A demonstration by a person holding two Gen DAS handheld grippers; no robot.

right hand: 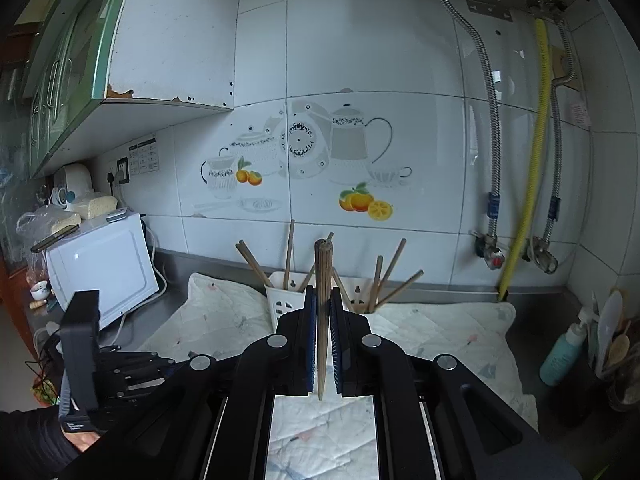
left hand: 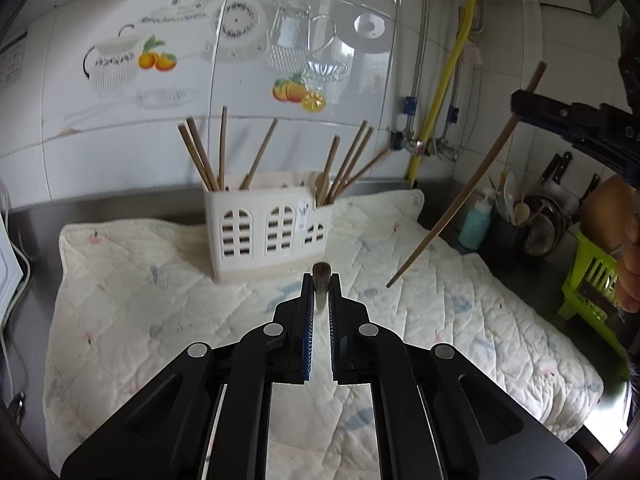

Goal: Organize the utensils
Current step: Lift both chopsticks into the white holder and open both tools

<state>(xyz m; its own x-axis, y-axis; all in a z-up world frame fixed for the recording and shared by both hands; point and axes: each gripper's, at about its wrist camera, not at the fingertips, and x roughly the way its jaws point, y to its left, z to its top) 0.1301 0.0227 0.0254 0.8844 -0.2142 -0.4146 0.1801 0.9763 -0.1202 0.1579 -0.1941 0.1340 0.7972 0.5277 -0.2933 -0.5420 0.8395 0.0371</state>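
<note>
A white slotted utensil holder point(left hand: 268, 226) stands on a quilted cloth point(left hand: 160, 280) and holds several wooden chopsticks point(left hand: 208, 160). My left gripper point(left hand: 321, 280) is shut on a chopstick point(left hand: 321, 284) seen end-on, just in front of the holder. My right gripper point(right hand: 322, 300) is shut on a chopstick point(right hand: 323, 312) that stands upright, above the cloth and short of the holder point(right hand: 284, 304). In the left wrist view the right gripper point(left hand: 520, 106) shows at the upper right with its chopstick point(left hand: 460, 200) slanting down.
A white microwave point(right hand: 100, 268) stands at the left on the steel counter. A teal bottle point(right hand: 564, 352) and a pot of spoons point(right hand: 616, 344) stand at the right, with a green basket point(left hand: 592, 280). Pipes and a yellow hose point(right hand: 528, 184) run down the tiled wall.
</note>
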